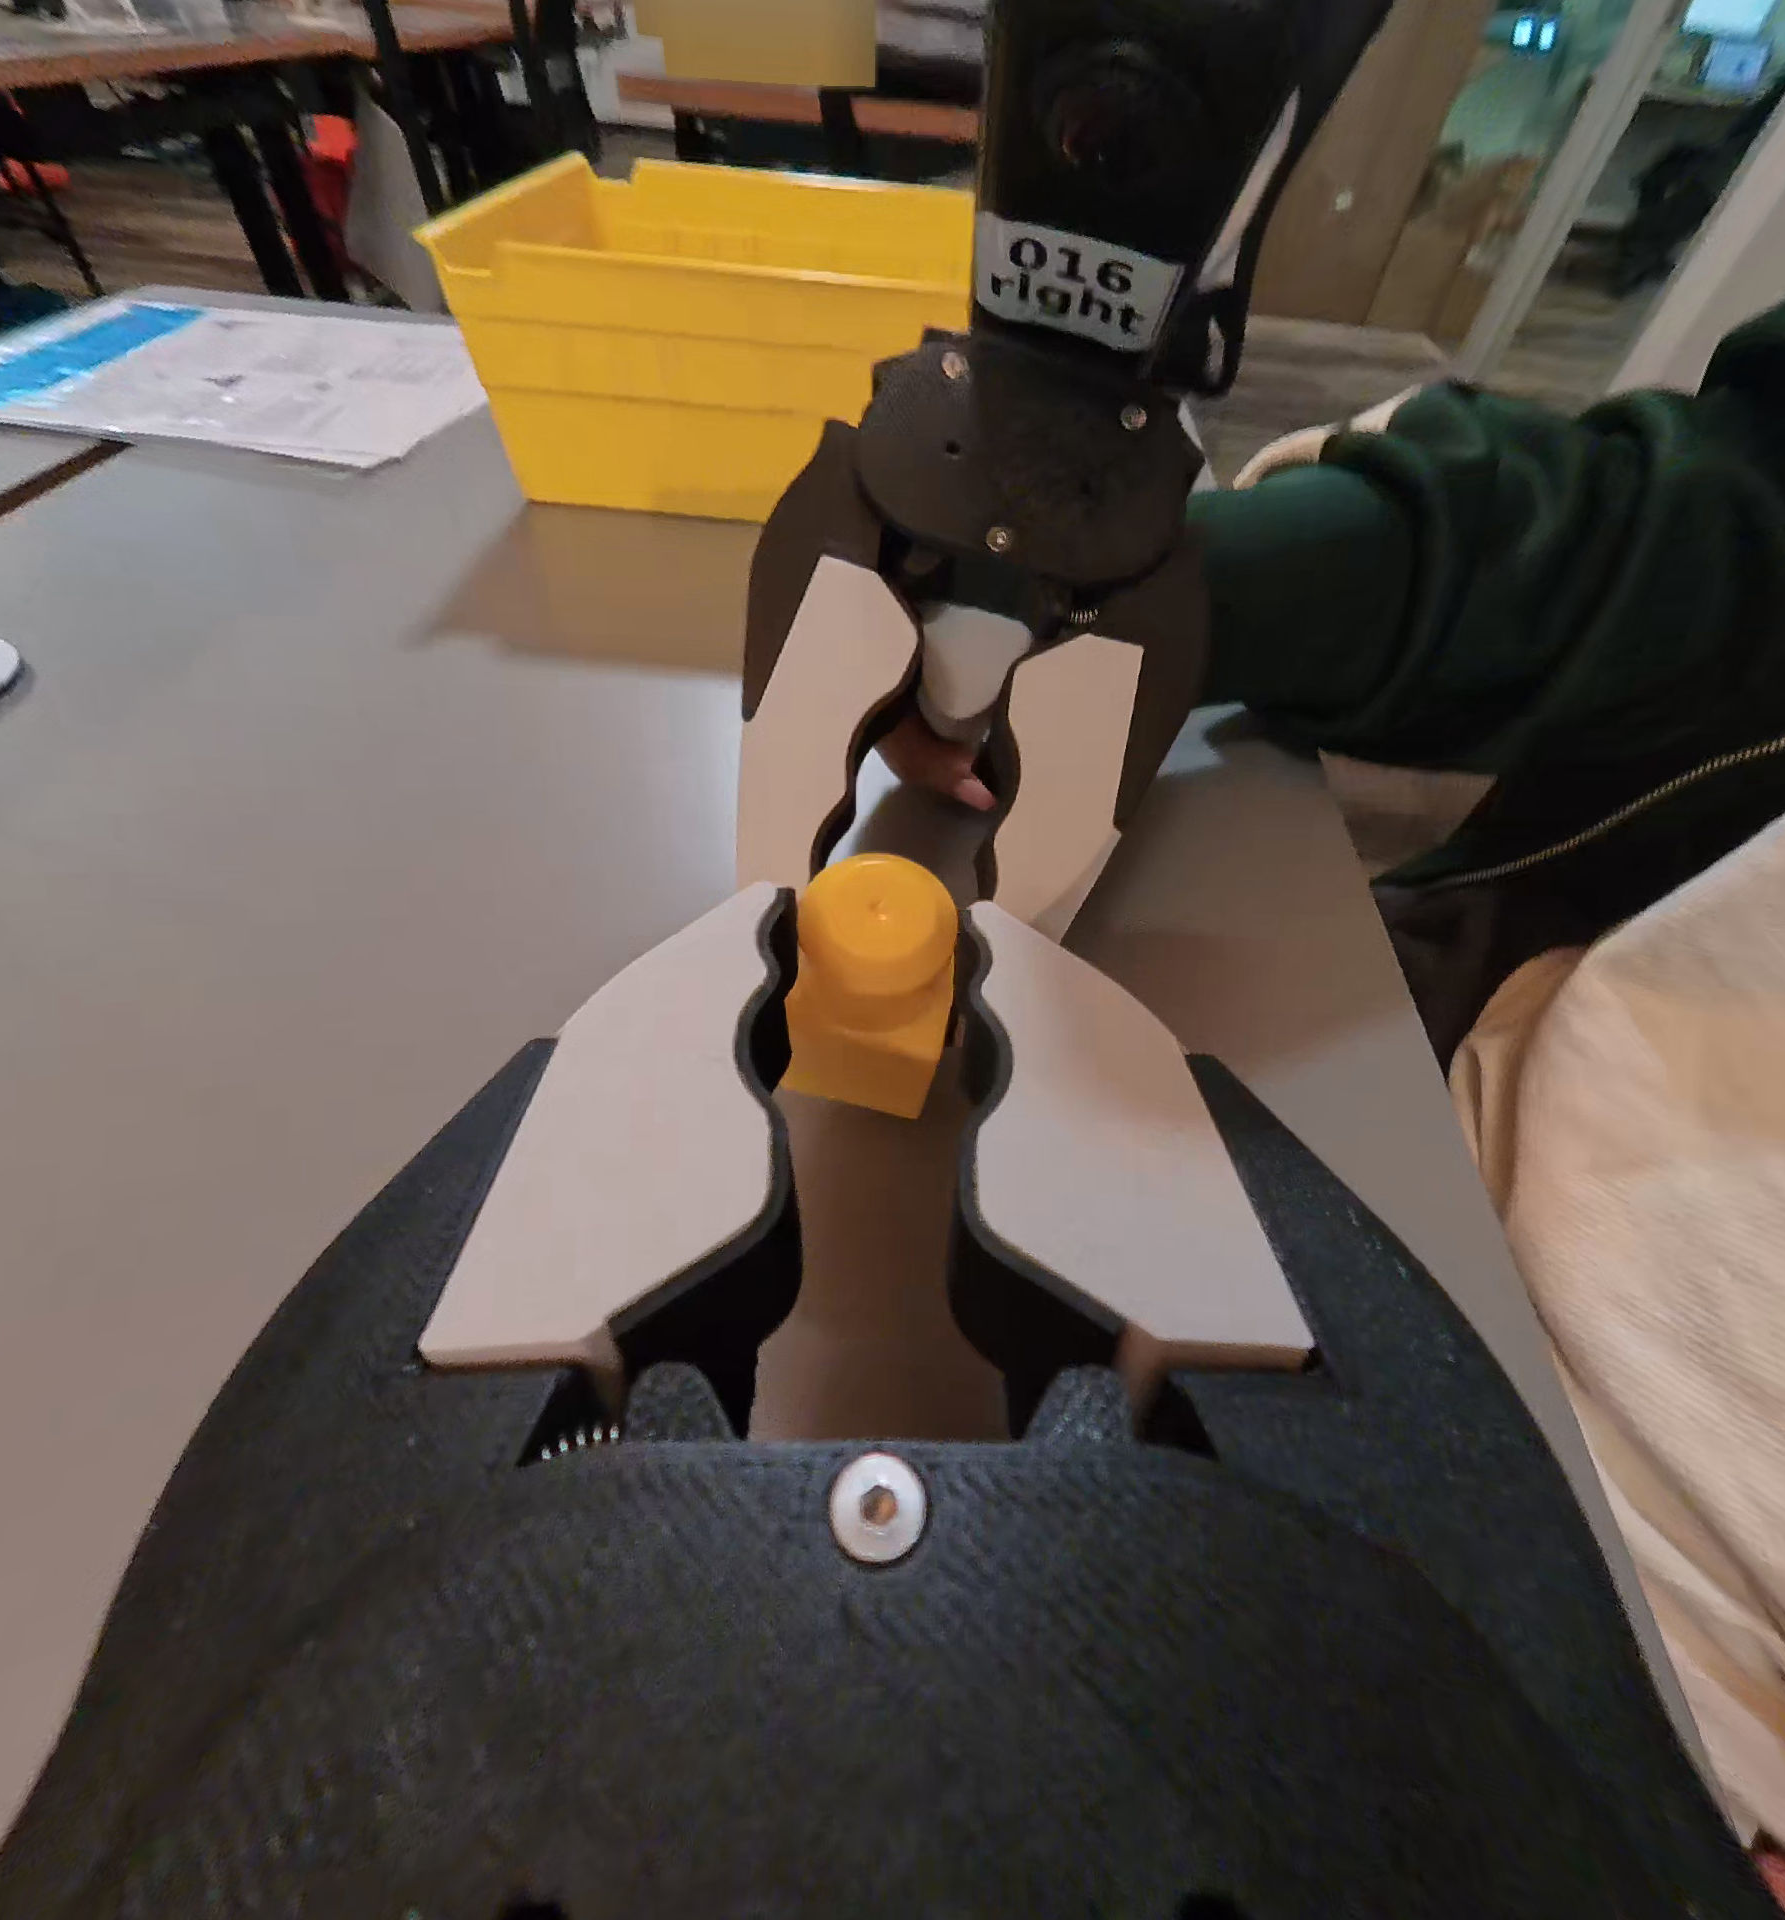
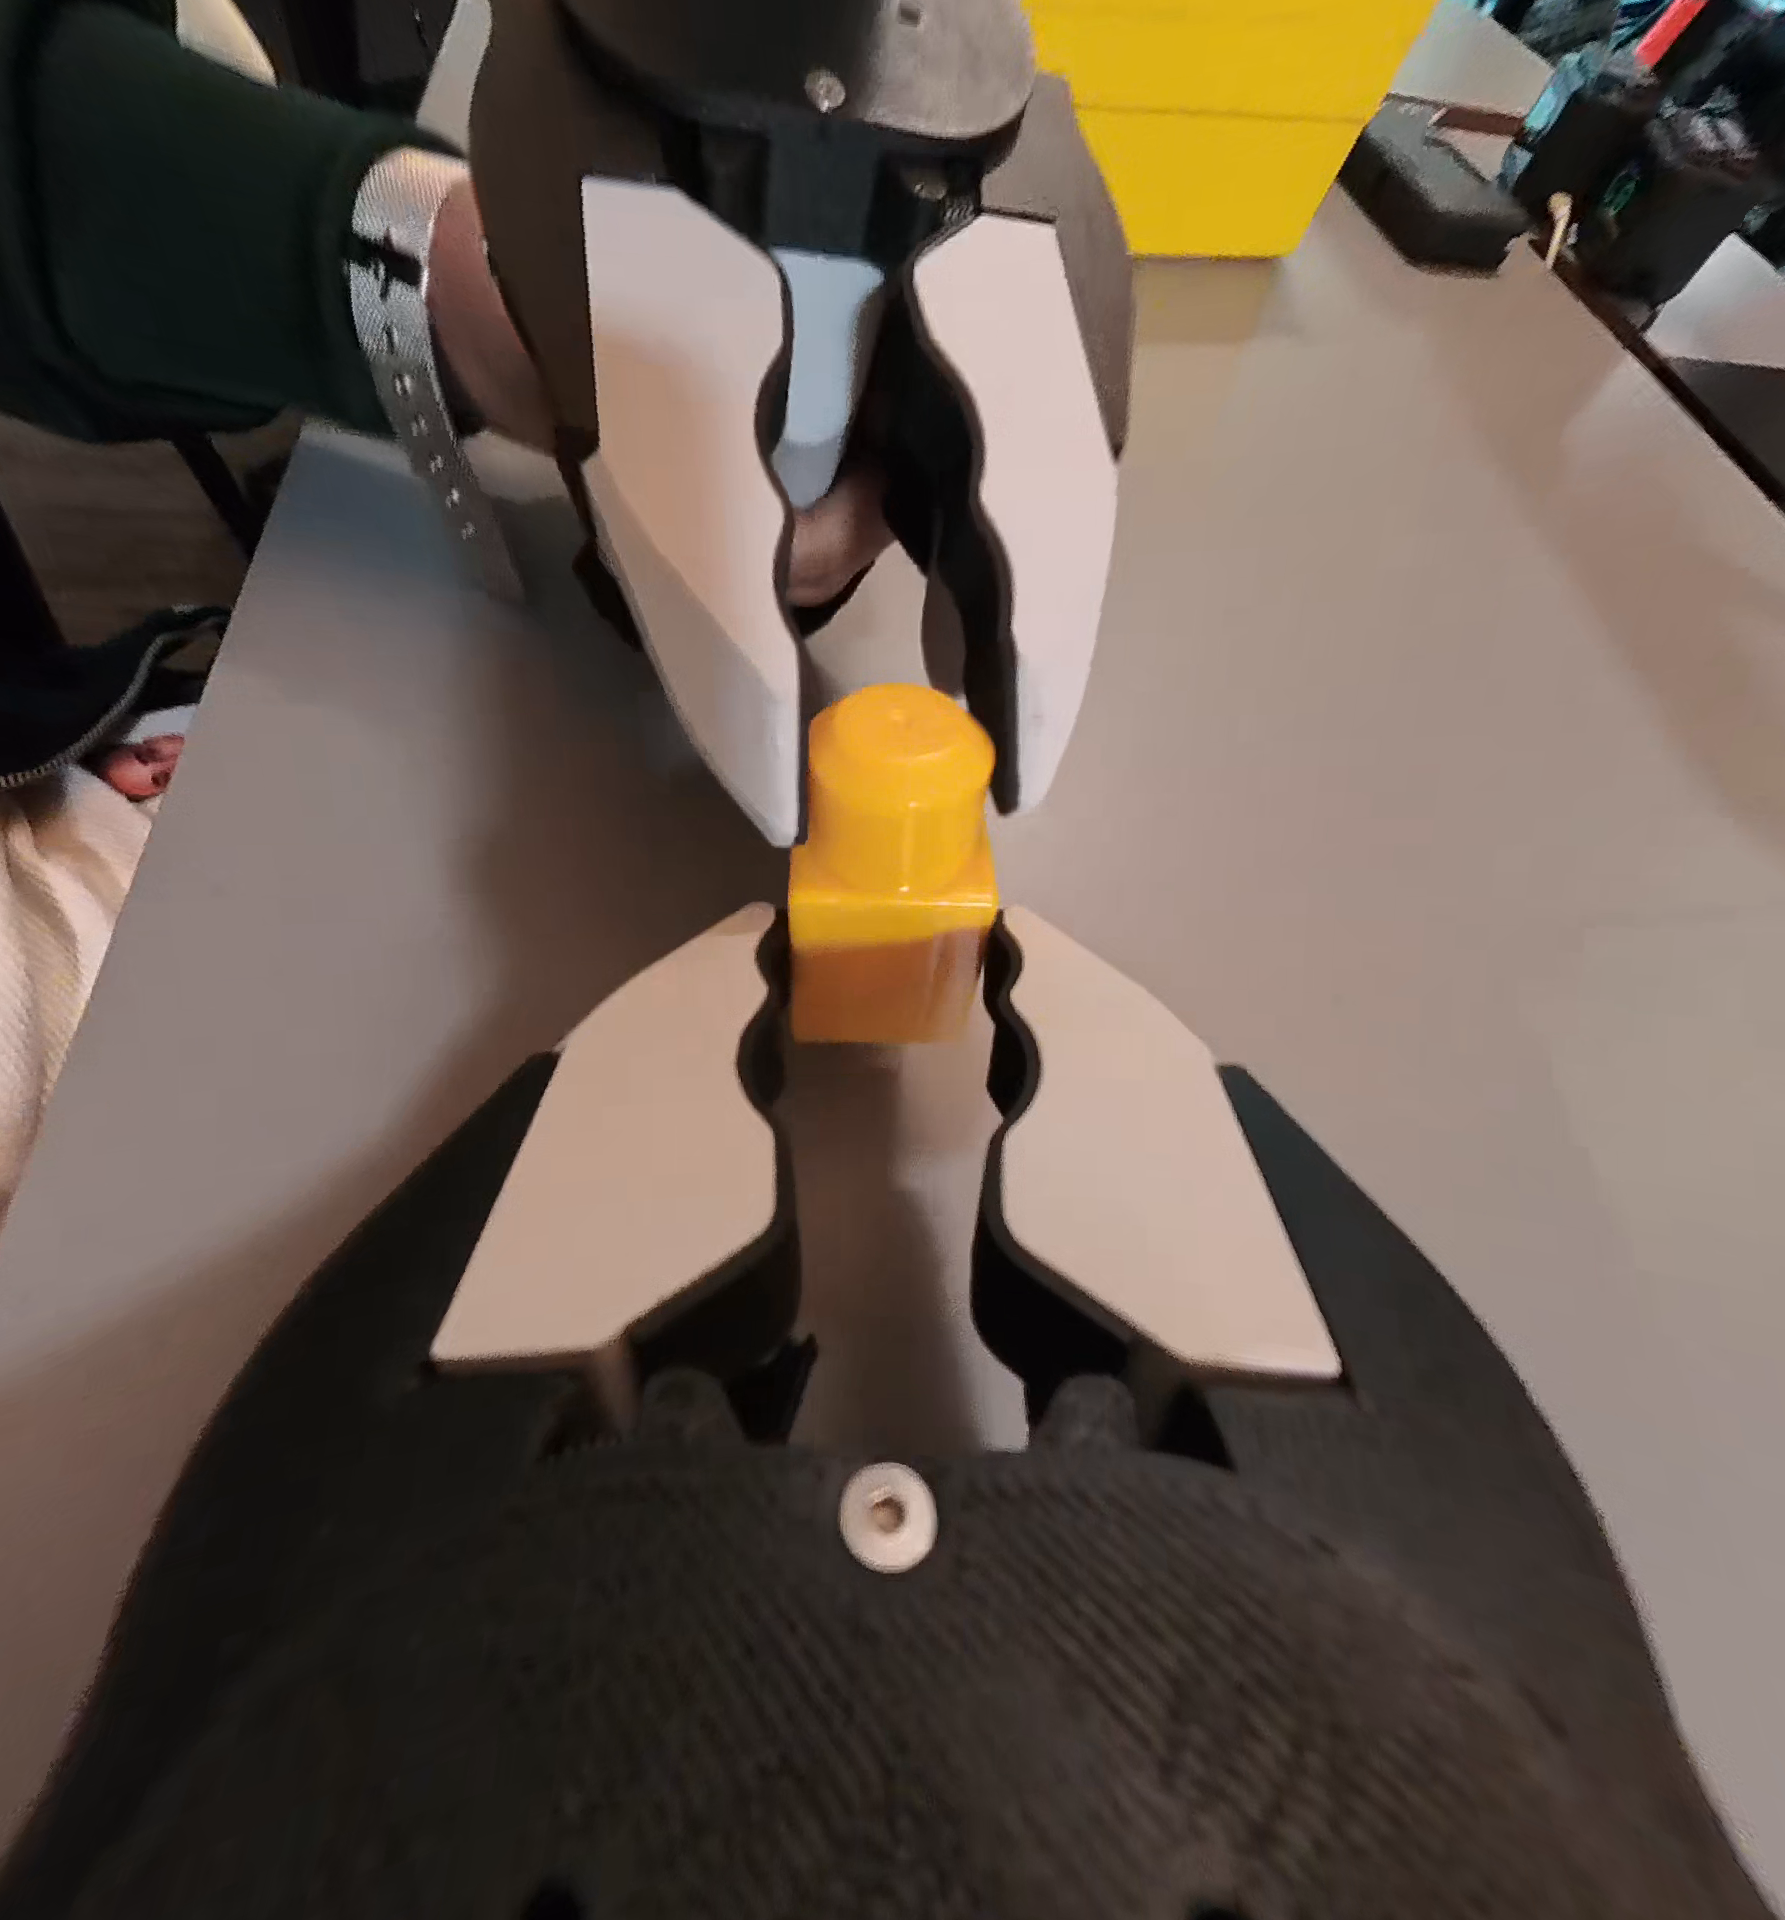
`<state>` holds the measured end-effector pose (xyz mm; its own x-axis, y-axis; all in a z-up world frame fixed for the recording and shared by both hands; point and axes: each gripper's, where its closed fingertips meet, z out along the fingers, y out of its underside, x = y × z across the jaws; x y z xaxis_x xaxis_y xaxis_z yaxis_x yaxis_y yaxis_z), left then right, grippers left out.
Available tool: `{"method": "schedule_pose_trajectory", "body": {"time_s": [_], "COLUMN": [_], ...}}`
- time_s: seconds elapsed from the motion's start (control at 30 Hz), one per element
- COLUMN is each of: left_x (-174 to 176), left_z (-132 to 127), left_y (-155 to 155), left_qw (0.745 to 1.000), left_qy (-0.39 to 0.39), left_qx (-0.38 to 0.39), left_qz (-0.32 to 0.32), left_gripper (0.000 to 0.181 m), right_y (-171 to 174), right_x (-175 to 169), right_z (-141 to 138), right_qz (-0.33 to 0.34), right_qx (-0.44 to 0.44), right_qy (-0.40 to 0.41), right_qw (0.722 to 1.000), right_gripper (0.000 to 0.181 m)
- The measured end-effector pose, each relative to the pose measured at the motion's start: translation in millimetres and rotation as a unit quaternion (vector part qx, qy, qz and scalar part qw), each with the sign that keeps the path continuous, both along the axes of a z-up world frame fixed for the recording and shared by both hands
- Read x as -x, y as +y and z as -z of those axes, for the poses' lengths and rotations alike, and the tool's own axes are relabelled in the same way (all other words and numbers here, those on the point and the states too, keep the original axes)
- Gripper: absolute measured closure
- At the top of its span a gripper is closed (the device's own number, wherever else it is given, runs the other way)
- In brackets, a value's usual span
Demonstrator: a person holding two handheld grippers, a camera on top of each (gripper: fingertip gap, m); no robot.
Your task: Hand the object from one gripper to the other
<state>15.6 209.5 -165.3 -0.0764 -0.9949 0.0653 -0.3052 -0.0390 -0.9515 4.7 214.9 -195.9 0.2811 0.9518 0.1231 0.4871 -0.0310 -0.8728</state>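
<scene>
A yellow toy block (image 1: pixel 872 935) with a round stud on top stands upright between both grippers over the grey table (image 1: pixel 244 831). My left gripper (image 1: pixel 875 909) is shut on the stud with its fingertips. My right gripper (image 1: pixel 903 878) reaches in from the far side, and the stud hides its tips. In the right wrist view my right gripper (image 2: pixel 890 920) presses both sides of the block's square body (image 2: pixel 888 966). There the left gripper (image 2: pixel 898 816) comes down from above and clamps the stud. I cannot tell whether the block touches the table.
A yellow bin (image 1: pixel 701 343) stands at the far side of the table and also shows in the right wrist view (image 2: pixel 1220 135). Papers (image 1: pixel 213 374) lie at the far left. A person's dark green sleeve (image 1: pixel 1490 582) and cream garment (image 1: pixel 1698 1247) border the table's right edge. My left and right fingertips are right by each other.
</scene>
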Motion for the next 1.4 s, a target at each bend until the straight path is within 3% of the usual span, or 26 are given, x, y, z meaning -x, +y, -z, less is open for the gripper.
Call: {"method": "schedule_pose_trajectory", "body": {"time_s": [0.17, 0.33, 0.4, 1.4], "left_x": [8.1, 11.4, 9.4, 2.6], "left_z": [-23.6, -27.5, -26.9, -28.3], "left_y": [17.8, 20.1, 15.5, 1.1], "left_qw": [0.994, 0.989, 0.988, 0.984], "left_qy": [-0.082, -0.106, -0.106, -0.112], "left_qx": [0.054, 0.102, 0.108, 0.137], "left_qz": [-0.041, -0.034, -0.022, 0.019], "left_gripper": [0.122, 0.126, 0.129, 0.148], "right_y": [10.2, 13.1, 12.8, 5.7], "right_x": [-7.4, -16.1, -18.2, -2.9], "right_z": [-32.2, -66.0, -71.9, -69.9], "right_qz": [0.034, 0.039, 0.036, 0.007], "right_qx": [0.007, 0.078, 0.087, 0.085], "right_qy": [0.096, 0.237, 0.259, 0.259], "right_qw": [0.995, 0.968, 0.961, 0.962], "right_gripper": [0.146, 0.146, 0.146, 0.14]}}
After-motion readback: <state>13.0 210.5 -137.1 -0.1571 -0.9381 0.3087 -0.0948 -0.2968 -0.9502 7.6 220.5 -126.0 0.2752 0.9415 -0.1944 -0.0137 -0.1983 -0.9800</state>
